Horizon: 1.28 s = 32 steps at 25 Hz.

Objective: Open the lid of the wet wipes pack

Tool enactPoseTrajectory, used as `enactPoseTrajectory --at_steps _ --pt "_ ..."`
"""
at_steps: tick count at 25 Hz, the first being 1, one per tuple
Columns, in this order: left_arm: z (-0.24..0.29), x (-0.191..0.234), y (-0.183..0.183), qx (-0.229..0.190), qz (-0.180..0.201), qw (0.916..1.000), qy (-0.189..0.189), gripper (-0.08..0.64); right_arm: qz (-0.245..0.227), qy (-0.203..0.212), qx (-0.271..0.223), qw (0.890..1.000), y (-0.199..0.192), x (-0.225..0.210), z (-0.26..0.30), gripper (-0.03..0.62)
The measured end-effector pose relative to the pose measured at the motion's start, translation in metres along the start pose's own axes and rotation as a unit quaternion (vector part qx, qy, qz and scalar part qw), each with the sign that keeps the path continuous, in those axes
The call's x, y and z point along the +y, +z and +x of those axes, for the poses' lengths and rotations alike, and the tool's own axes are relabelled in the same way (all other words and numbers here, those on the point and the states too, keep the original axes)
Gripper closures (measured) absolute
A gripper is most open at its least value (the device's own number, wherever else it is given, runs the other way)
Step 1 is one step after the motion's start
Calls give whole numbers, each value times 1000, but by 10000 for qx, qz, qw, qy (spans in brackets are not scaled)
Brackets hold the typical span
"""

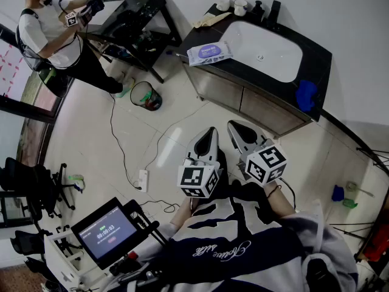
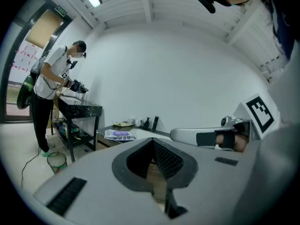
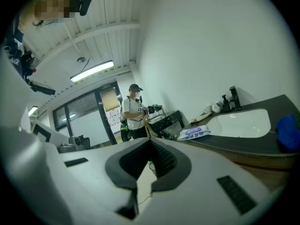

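Both grippers are pressed together at the tips and pinch nothing; the left gripper [image 1: 210, 132] in its own view [image 2: 152, 142] shows its two dark pads meeting at a point, with only a hollow behind them; the right gripper [image 3: 150, 142] shows the same, tips closed and only floor seen through the slit beneath. In the head view the right gripper [image 1: 236, 128] hangs just beside the left, both held close to the person's chest over the pale floor, touching no object; their marker cubes [image 1: 197, 180] sit side by side near the striped sleeves.

The wet wipes pack [image 1: 209, 53] lies flat on the left end of the dark counter [image 1: 316, 59], well apart from both grippers, beside the white sink [image 1: 267, 53]; its purple lid looks shut, though it is too small to be sure; both gripper views catch it ahead [image 2: 119, 134] [image 3: 193, 132]. A blue cloth [image 1: 307, 95] rests at the counter's right end; small bottles and cups [image 1: 240, 6] stand along the wall.

Farther left, another person [image 1: 51, 32] stands at a black table [image 1: 140, 11] holding grippers; a bin [image 1: 144, 95] sits on the floor between table and counter; a screen [image 1: 109, 231] glows at lower left.
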<state>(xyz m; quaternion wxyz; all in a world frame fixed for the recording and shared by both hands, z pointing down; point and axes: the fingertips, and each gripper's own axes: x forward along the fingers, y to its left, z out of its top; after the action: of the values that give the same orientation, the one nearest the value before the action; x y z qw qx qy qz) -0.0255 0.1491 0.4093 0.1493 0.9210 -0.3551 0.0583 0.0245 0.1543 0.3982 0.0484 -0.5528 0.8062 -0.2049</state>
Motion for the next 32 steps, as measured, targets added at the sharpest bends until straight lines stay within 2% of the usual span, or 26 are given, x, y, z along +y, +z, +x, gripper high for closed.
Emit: enactPoseTrajectory --at_steps 3,7,12,17,21,24,32 --pt "22 24 4 38 21 10000 -87 561 95 -88 -126 9998 6 -11 25 594" --pt "58 58 20 70 92 9995 -282 561 -39 -279 -78 9996 13 -29 69 594" --pt "114 97 39 218 558 9934 -983 561 96 -521 -80 9986 26 -56 138 594" --pt "153 142 43 419 325 9926 -1092 561 231 -773 -66 9967 32 -76 187 594" --pt "175 171 46 469 204 9933 -1038 561 239 -921 15 9955 35 -92 210 594" --pt "188 188 46 504 -31 9943 -936 561 186 -946 120 9953 38 -100 220 594" --pt "240 212 25 700 -277 9953 -616 561 -479 -703 678 9941 34 -138 240 594"
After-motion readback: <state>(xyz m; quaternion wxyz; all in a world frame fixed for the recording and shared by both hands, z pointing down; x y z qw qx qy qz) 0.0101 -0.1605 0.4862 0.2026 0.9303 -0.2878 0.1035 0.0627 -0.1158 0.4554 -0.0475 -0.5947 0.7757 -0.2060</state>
